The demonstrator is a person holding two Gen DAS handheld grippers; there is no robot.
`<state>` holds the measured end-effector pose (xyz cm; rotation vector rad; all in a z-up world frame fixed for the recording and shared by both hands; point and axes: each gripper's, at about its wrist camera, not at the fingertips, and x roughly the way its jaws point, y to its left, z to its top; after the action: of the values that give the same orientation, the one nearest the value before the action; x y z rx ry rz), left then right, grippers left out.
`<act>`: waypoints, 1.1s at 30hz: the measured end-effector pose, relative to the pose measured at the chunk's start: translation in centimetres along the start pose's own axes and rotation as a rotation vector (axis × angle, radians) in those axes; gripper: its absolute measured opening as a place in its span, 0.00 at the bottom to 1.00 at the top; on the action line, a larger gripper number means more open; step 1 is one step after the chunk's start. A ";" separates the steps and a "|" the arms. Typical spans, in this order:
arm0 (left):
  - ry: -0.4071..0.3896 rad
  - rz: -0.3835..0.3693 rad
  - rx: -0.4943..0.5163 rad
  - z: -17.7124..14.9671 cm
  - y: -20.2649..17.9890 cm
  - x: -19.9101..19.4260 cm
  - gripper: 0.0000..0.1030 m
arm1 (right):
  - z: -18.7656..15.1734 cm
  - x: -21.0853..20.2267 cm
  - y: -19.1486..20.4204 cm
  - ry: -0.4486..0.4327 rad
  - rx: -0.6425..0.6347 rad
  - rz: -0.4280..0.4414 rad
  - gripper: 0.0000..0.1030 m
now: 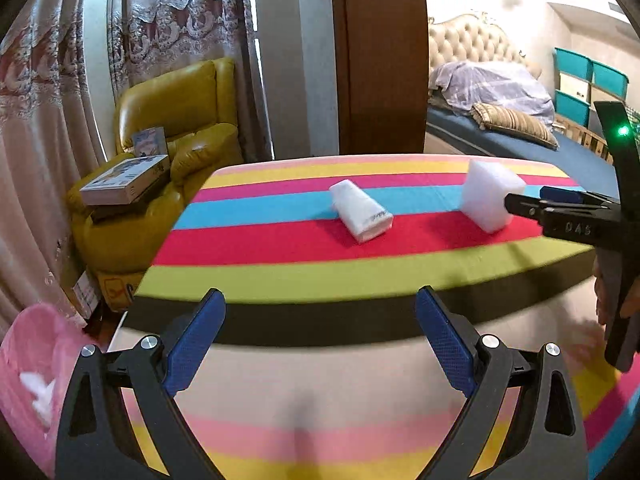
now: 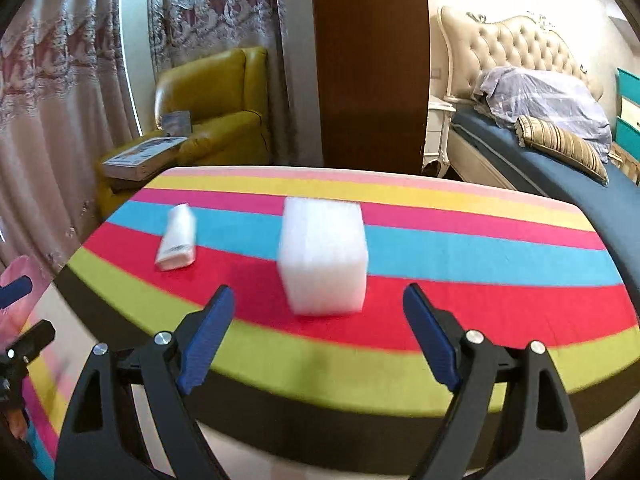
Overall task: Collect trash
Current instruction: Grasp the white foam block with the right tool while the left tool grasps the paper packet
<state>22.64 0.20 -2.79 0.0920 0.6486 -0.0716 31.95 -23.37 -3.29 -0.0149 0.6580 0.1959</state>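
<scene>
A white foam block stands on the rainbow-striped table, on its red and blue stripes. My right gripper is open, its blue pads just short of the block on either side. A small white flat pack lies to the left of the block. In the left wrist view the pack and the block lie farther off, and my right gripper reaches in from the right beside the block. My left gripper is open and empty, in front of the table's near edge.
A pink bin holding white scraps sits low at the left. A yellow armchair with boxes on it stands behind the table's left end. A bed with a pillow is at the back right, a brown door panel behind the table.
</scene>
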 end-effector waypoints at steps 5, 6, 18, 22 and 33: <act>0.076 -0.025 -0.032 1.9 -1.2 4.3 0.87 | 1.5 3.4 -0.2 0.075 -0.026 0.000 0.58; 0.086 -0.034 -0.042 2.3 -1.5 5.0 0.87 | 1.7 3.4 -0.2 0.080 -0.029 0.001 0.46; 0.137 -0.041 -0.205 6.0 -2.4 11.6 0.87 | -0.1 -1.1 -2.0 -0.079 0.046 0.022 0.46; 0.152 0.001 -0.222 7.1 -2.6 12.8 0.87 | -0.5 -1.5 -1.9 -0.086 0.043 0.041 0.47; 0.239 0.064 -0.168 7.6 -3.4 15.6 0.87 | -0.6 -1.2 -1.9 -0.044 0.047 0.041 0.47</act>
<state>39.26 -4.62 -6.45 -0.0419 0.8870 0.0573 30.97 -25.45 -3.16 0.0480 0.6187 0.2200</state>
